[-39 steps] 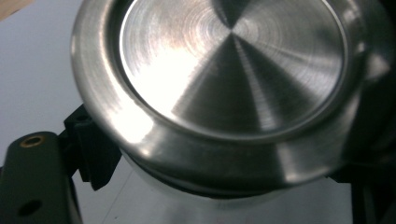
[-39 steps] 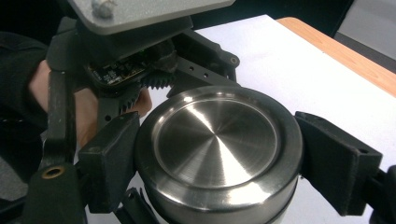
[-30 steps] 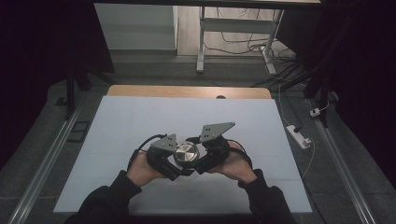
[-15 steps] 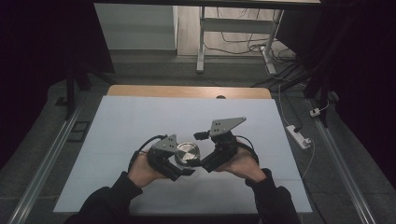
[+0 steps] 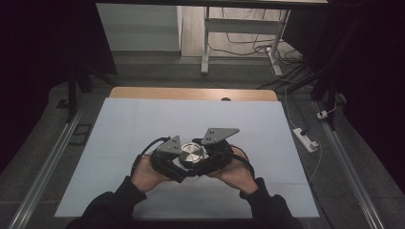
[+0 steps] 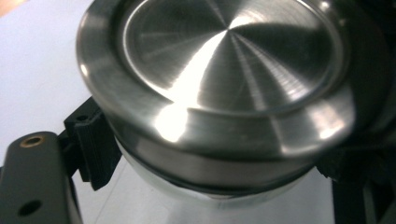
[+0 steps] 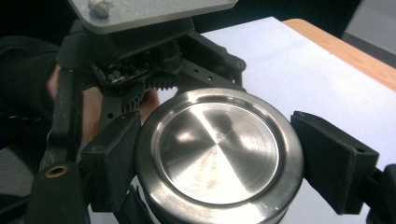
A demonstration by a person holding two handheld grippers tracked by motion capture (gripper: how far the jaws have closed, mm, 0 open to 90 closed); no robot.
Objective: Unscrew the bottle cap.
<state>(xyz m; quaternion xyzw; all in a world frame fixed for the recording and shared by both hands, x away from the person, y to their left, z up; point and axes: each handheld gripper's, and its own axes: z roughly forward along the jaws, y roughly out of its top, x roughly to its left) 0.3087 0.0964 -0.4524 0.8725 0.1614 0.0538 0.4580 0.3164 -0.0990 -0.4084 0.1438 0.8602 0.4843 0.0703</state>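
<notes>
Both tongs, your left (image 5: 177, 161) and right (image 5: 208, 155), clamp one steel jar (image 5: 192, 153) from nine and three o'clock, its lid (image 7: 218, 148) facing up, axis upright.

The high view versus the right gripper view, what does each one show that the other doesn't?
High view alone: the whole white table, both hands, the left hand, the sleeves, a power strip on the floor and a metal frame behind. Right gripper view alone: its jaws pressed on either side of the lid, and the left gripper's gears up close. Both: the steel lid, the table, the wooden edge.
</notes>
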